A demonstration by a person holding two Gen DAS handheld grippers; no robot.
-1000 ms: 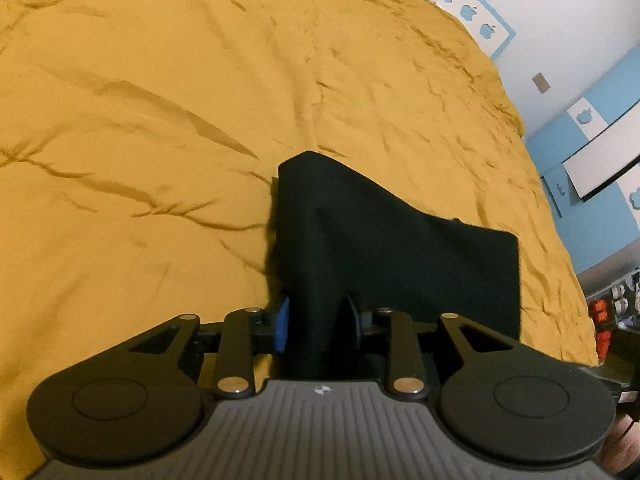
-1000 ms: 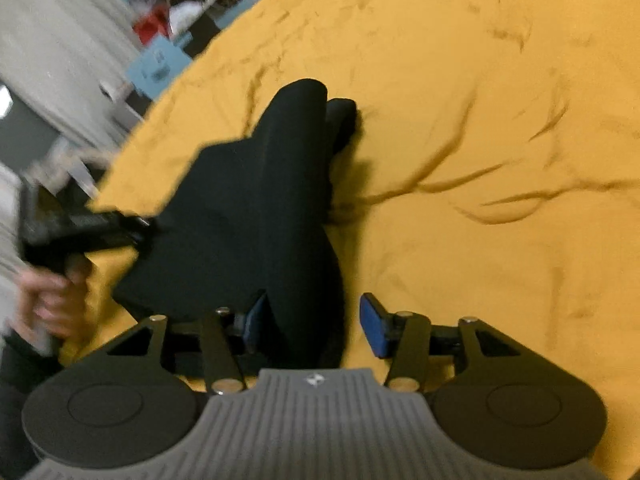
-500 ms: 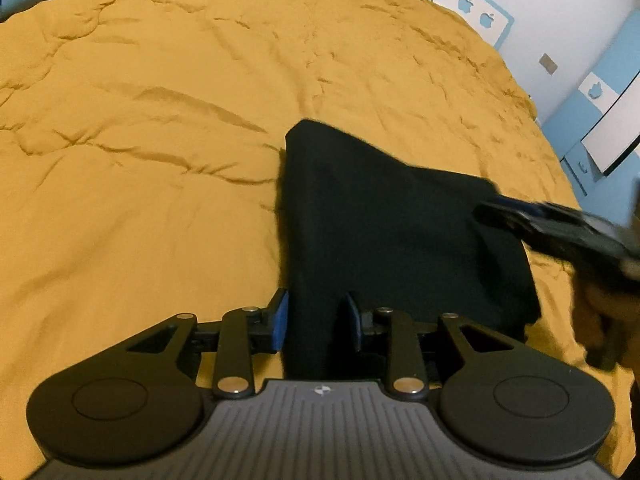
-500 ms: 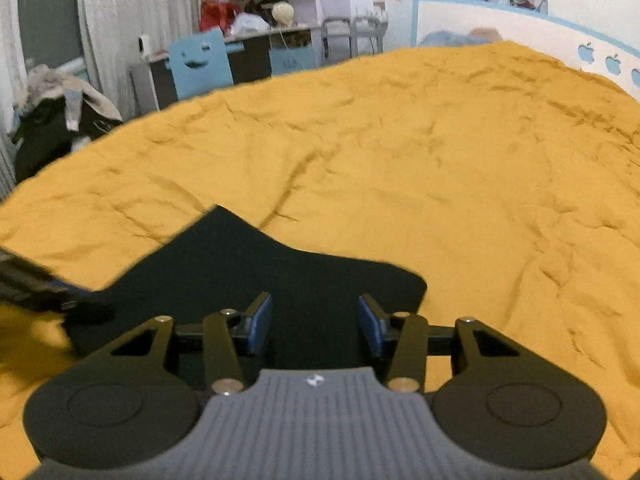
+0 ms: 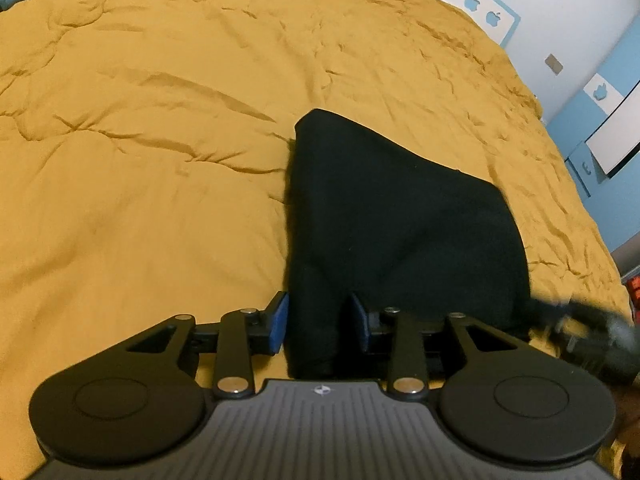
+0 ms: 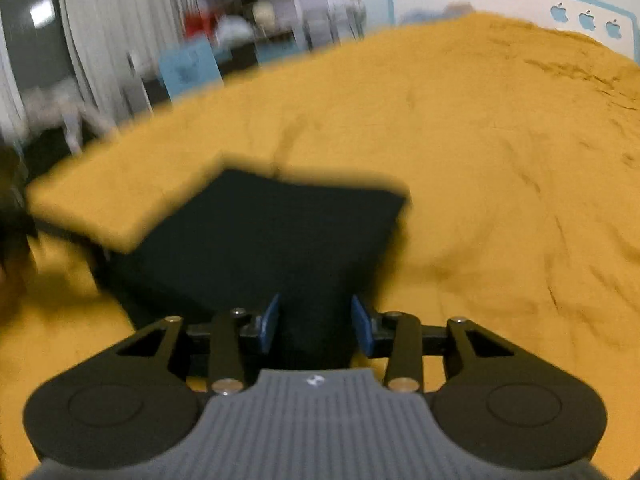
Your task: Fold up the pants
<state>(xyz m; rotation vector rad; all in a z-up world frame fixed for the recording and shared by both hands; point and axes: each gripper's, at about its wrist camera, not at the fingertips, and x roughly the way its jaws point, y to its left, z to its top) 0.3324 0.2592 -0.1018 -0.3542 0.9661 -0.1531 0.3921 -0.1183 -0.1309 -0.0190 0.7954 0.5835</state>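
Black pants lie folded into a flat pile on the mustard-yellow bed cover. My left gripper straddles the pile's near left corner. A ridge of fabric runs between its blue pads, and the jaws are opening around it. My right gripper sits at the near edge of the pants, which are blurred in this view. Dark cloth fills the gap between its pads while the jaws are closing. The right gripper's body also shows as a dark blur at the right edge of the left wrist view.
The rumpled bed cover stretches far beyond the pants on every side. A white wall with blue apple stickers borders the far side. Curtains, shelves and a blue chair stand past the bed's edge.
The left jaws have widened a little around the fabric. The right gripper swung round to face across the bed, came low to the pants' edge, and its jaws narrowed.
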